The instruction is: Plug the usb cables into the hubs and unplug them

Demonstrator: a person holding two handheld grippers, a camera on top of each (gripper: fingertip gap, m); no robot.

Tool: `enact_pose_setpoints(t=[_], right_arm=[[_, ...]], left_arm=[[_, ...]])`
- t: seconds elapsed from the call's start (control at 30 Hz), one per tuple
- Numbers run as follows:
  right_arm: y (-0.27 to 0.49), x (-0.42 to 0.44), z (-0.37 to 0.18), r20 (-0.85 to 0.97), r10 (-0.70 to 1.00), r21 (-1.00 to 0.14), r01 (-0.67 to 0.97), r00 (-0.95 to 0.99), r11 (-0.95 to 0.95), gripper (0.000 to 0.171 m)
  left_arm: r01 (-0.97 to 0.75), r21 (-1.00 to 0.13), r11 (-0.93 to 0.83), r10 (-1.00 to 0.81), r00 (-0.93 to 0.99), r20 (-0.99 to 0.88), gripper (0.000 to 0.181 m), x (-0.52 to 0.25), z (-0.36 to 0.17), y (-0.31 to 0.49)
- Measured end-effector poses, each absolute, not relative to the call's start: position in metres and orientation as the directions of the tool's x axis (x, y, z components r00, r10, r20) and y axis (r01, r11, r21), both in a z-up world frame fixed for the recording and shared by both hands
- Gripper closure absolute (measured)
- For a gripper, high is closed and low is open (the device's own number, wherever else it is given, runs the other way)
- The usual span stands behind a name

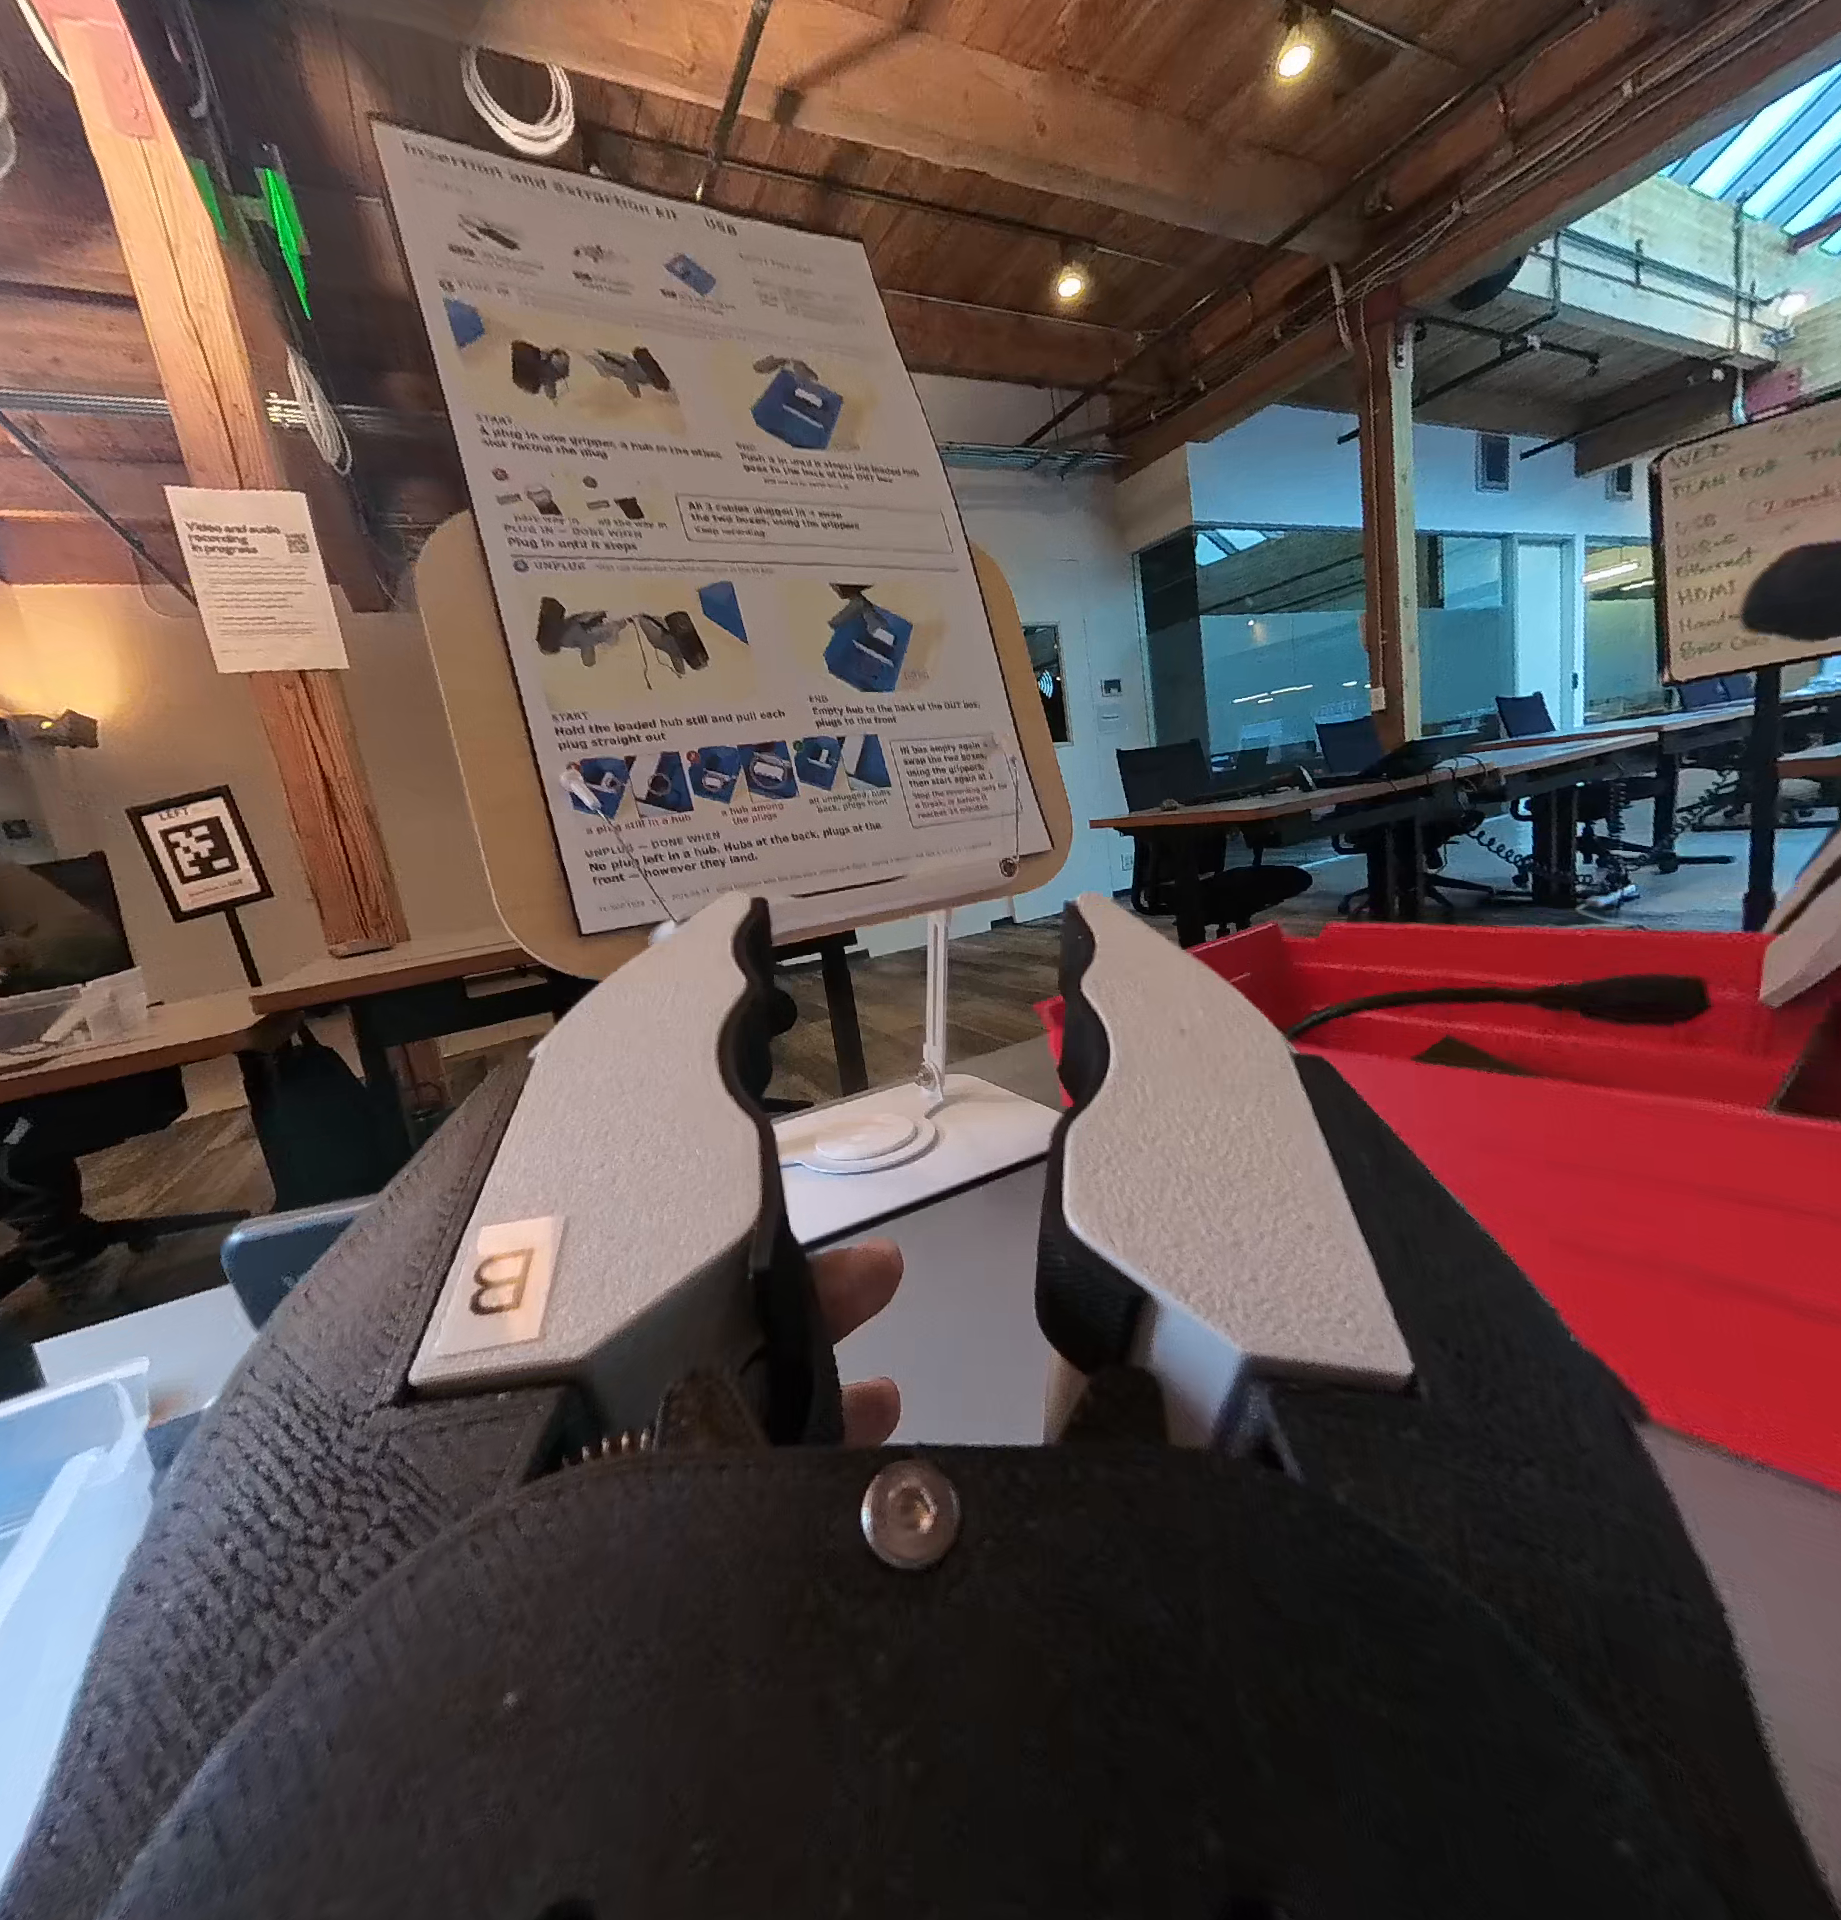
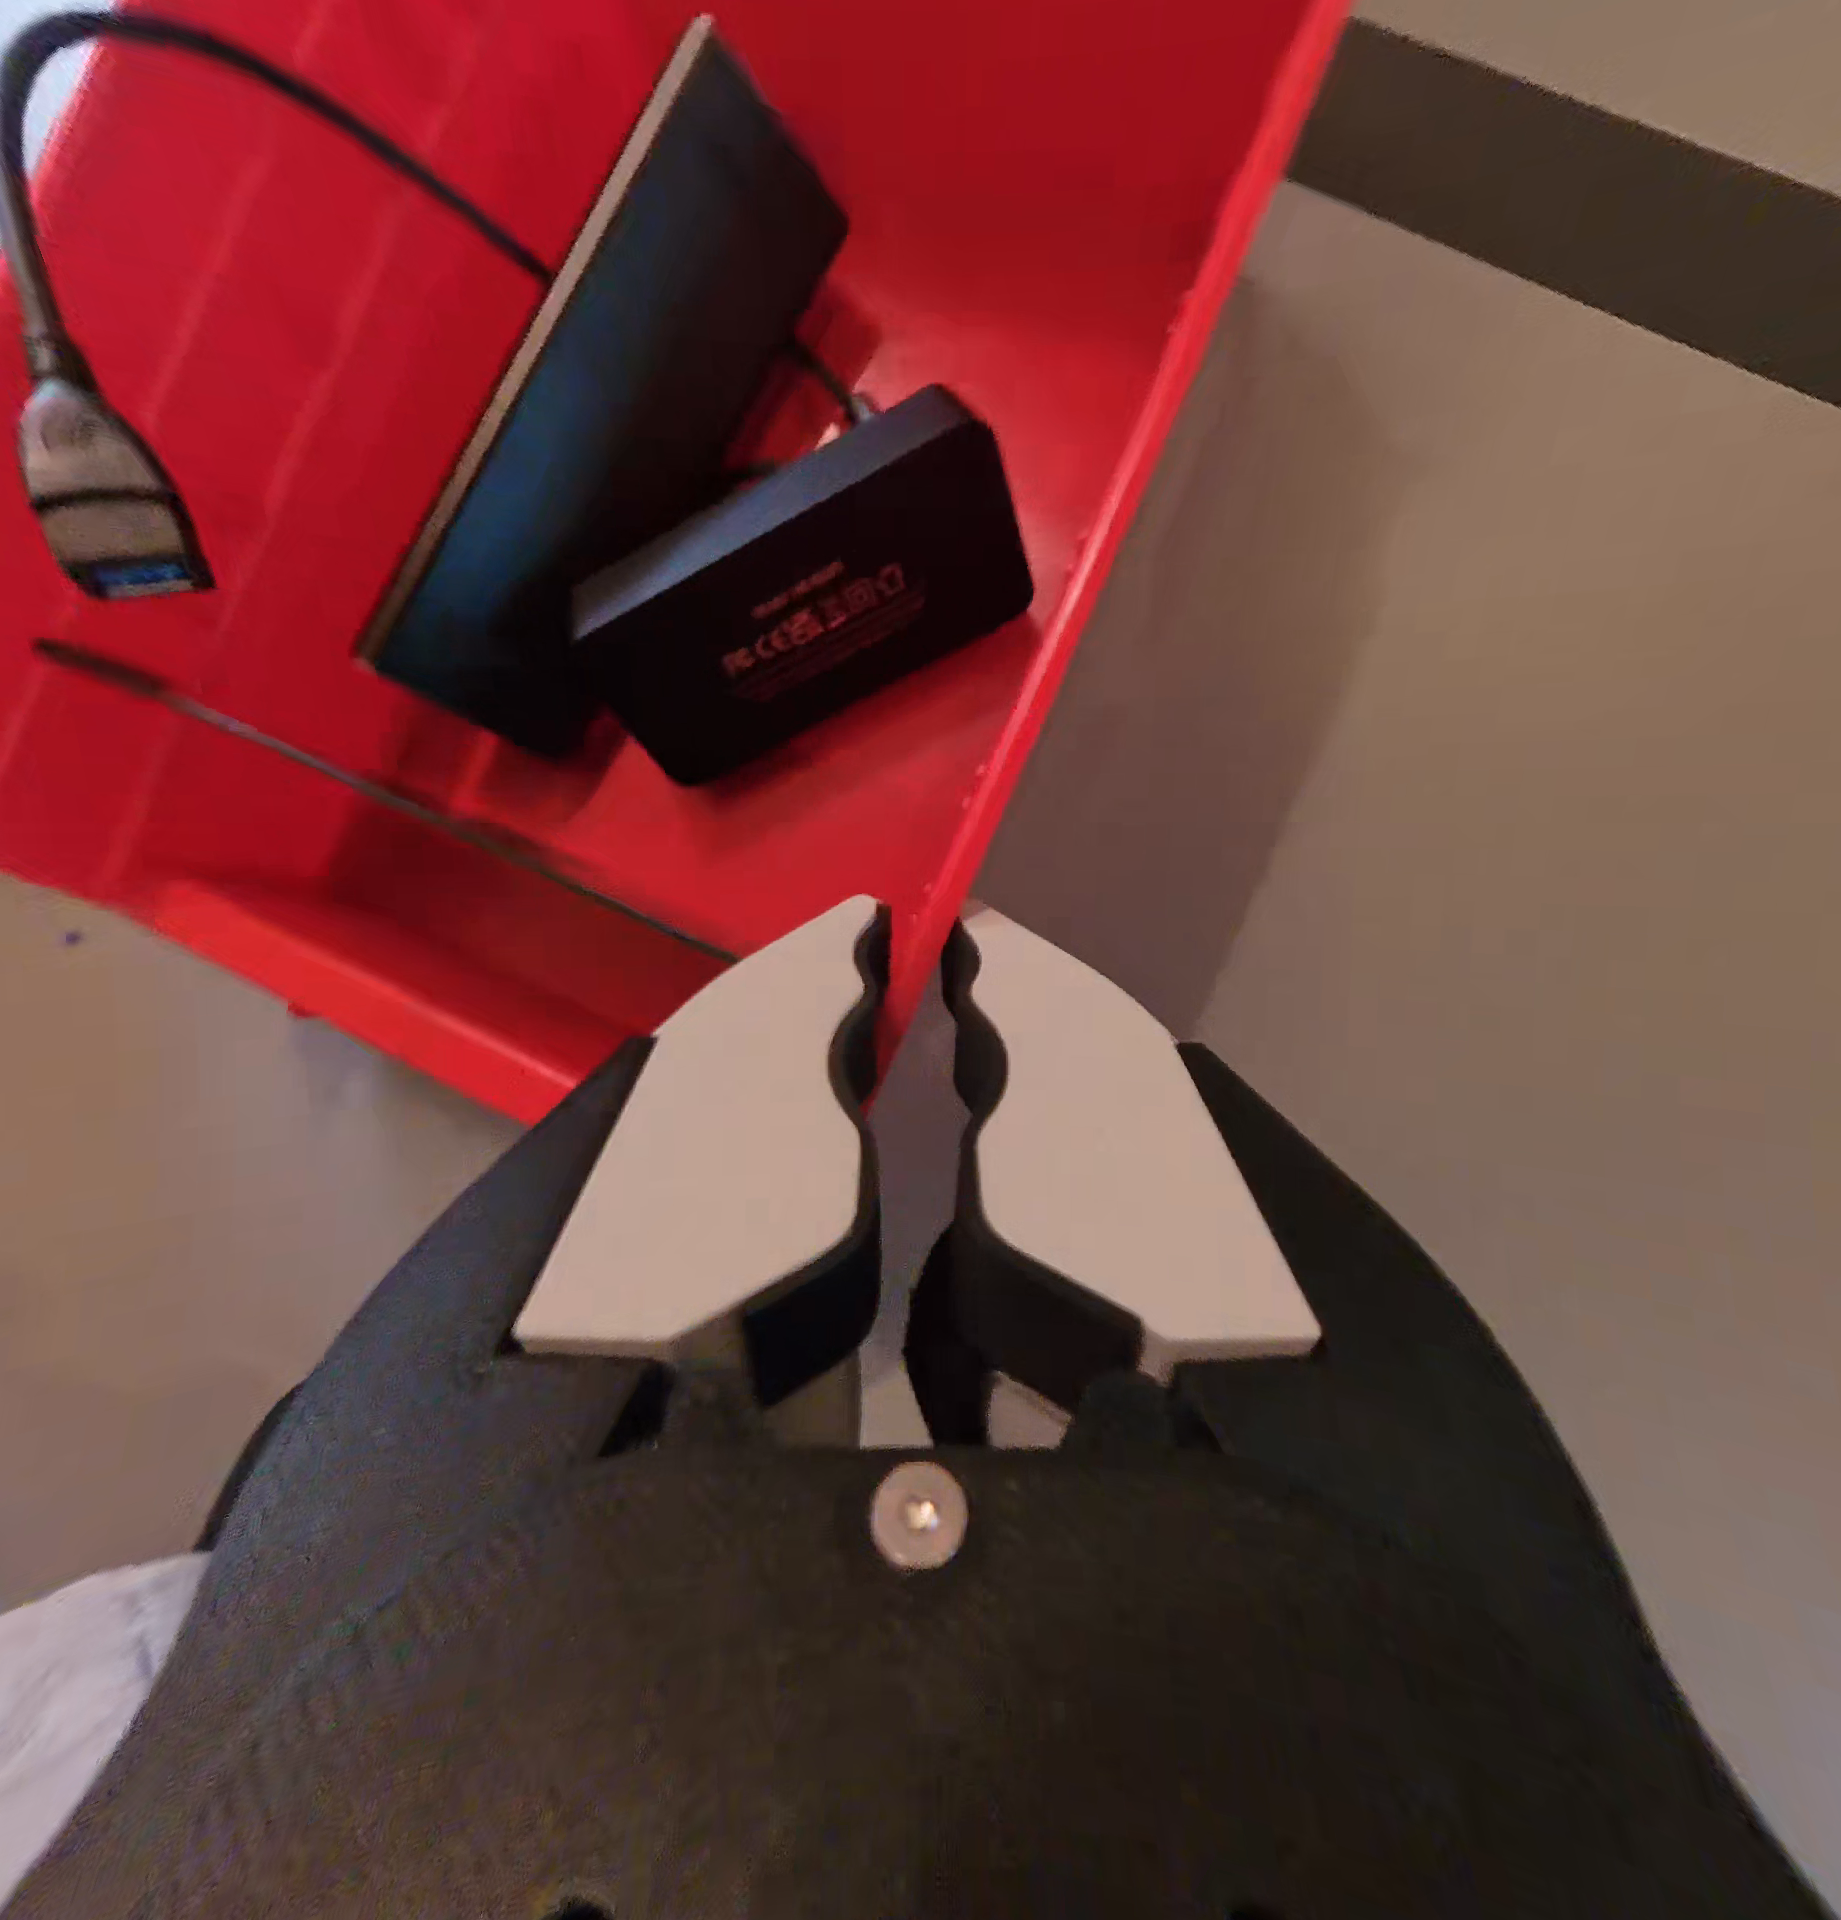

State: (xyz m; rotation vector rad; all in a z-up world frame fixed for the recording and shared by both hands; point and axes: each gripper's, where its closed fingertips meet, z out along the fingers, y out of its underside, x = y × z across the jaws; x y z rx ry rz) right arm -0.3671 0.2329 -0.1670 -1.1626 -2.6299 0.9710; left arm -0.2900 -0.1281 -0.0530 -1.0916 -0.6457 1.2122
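Observation:
In the right wrist view, my right gripper (image 2: 918,935) is shut on the side wall of a red box (image 2: 1134,499), one finger inside and one outside. Two black USB hubs lie in the box: a long one (image 2: 625,395) leaning on edge and a smaller one (image 2: 822,592) beside it. A black cable ends in a USB plug (image 2: 116,509) at the box's left. In the left wrist view, my left gripper (image 1: 911,935) is open and empty, held above the table. The red box (image 1: 1498,1164) is to its right with the cable plug (image 1: 1622,1000) inside. The right gripper's finger (image 1: 1820,914) shows at the right edge.
An instruction sheet on a wooden stand (image 1: 687,540) stands straight ahead of the left gripper on a white base (image 1: 895,1143). A clear bin (image 1: 43,1507) is at the lower left. A thin divider (image 2: 376,790) crosses the red box. The grey tabletop (image 2: 1518,831) lies right of the box. Across from one pair of fingers to the other is roughly 40 centimetres.

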Motion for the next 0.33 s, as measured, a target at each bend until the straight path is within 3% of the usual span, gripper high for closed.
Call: enact_pose_setpoints(t=[0.03,0.33], right_arm=[[0.219,-0.364,-0.167,-0.154,0.666,-0.579,0.613,-0.729,0.537,0.161],[0.093,-0.324,-0.169,-0.172,0.397,-0.470,0.429,-0.901,0.771,0.151]], left_arm=[[-0.416,-0.909,-0.024,0.951,0.270,-0.148,0.128,-0.289,-0.050,-0.130],[-0.521,-0.850,-0.074,0.970,0.162,-0.183,0.128,-0.269,-0.009,-0.158]])
